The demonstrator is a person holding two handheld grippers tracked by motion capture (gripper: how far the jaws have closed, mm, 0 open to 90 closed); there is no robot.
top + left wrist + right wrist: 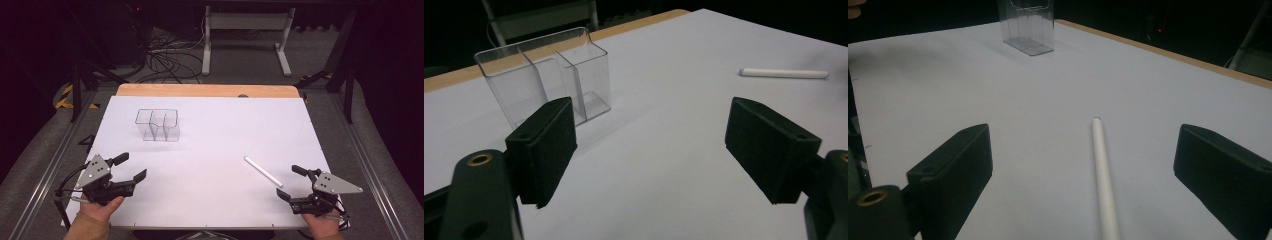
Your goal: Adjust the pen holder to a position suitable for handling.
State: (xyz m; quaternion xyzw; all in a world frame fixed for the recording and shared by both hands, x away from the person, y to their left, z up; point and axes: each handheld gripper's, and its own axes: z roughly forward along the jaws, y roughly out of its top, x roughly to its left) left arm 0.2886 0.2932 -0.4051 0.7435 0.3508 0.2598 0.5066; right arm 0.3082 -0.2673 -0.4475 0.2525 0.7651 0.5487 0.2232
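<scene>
So the white table [200,165] has a clear divided holder [158,125] standing well ahead of the left gripper [134,166], whose jaws are spread wide with nothing in them. The white stick [1104,180] lies flat just ahead of the right gripper [292,182], long axis running straight out between its wide-open, empty jaws. Right hand's way closer, I'd say.

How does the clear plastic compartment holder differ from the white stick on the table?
The clear plastic compartment holder stands upright at the far left; the thin white stick lies flat at the near right. The holder is see-through, boxy and divided; the stick is opaque, slim and round. Both rest on the white table, untouched by either gripper.
</scene>
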